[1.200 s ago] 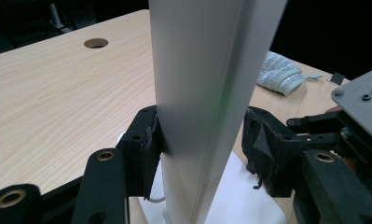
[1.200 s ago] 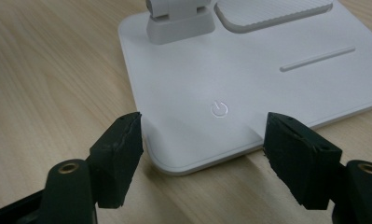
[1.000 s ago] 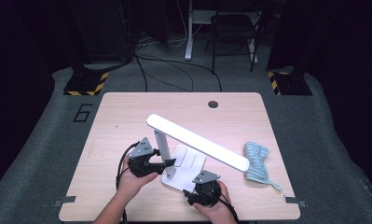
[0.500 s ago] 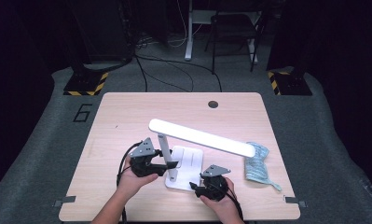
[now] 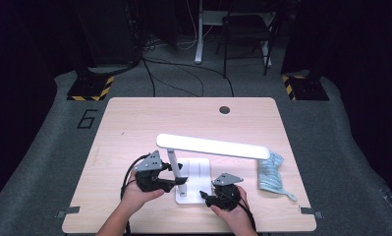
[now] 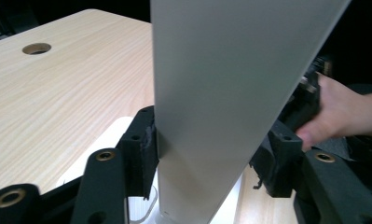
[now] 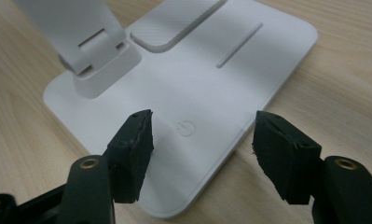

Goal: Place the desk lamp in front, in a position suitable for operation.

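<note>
A white desk lamp stands near the table's front edge, its flat base (image 5: 196, 172) under an upright stem (image 5: 172, 161) and a long head bar (image 5: 213, 146). My left gripper (image 5: 178, 181) is shut on the stem (image 6: 221, 93), with a black pad pressed on each side of it (image 6: 211, 154). At the base's front right corner my right gripper (image 5: 207, 197) is open. Its jaws (image 7: 202, 144) hover over the base's front edge (image 7: 197, 93), either side of the power button (image 7: 186, 127).
A crumpled light-blue cloth (image 5: 271, 172) lies on the wooden table (image 5: 134, 123) right of the lamp, partly under the head's tip. A round cable hole (image 5: 225, 109) sits near the far edge. Chairs, cables and striped stands crowd the floor beyond.
The lamp head has swung from a diagonal to nearly level across the table, its right end moving away from me. My right gripper shifted slightly right and forward.
</note>
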